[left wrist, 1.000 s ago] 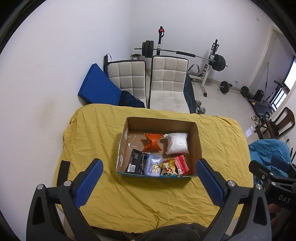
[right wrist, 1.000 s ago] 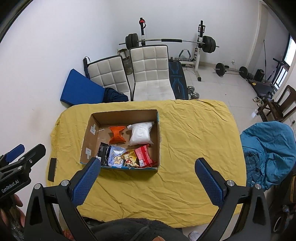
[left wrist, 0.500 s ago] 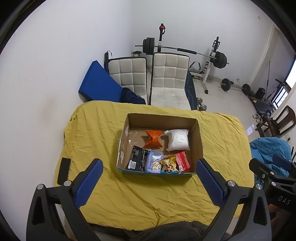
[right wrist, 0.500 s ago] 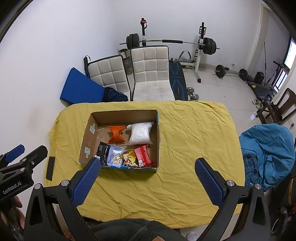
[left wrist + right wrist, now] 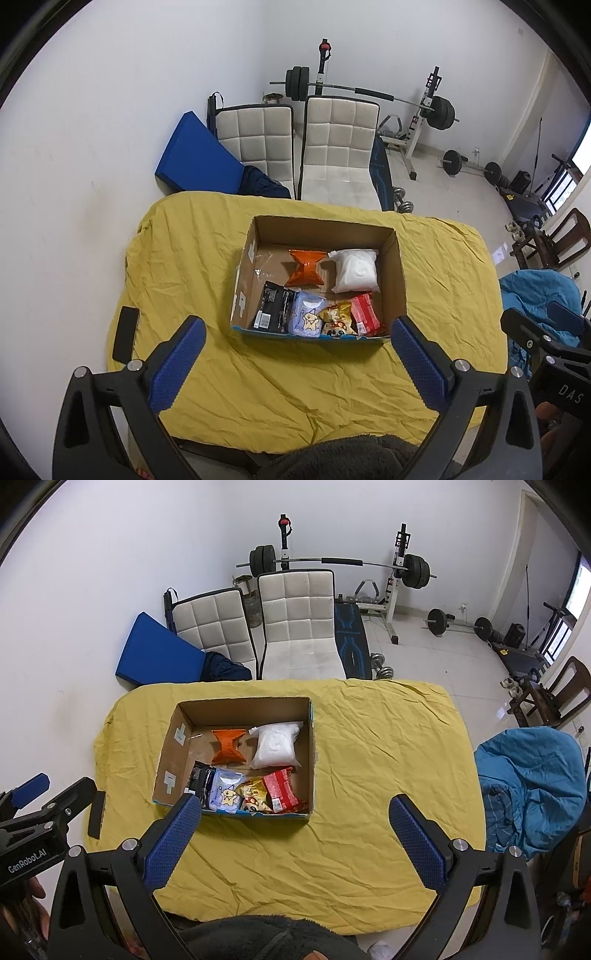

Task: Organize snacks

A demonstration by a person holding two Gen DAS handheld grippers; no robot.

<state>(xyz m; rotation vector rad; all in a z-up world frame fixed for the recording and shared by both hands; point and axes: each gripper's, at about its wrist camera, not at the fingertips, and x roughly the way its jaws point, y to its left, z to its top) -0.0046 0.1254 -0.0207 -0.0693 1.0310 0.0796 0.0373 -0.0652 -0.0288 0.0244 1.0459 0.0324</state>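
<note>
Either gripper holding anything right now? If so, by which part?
Nothing held. Left gripper and right gripper are both open and empty above the table; all snacks sit in the cardboard box.

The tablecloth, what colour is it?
Plain yellow tablecloth, wrinkled; clearest in the right wrist view.

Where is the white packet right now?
The white packet lies inside the cardboard box, in its far right corner, just right of the orange packet and beyond the red packet.

Yellow tablecloth (image 5: 207, 258), orange packet (image 5: 306, 268)
</note>
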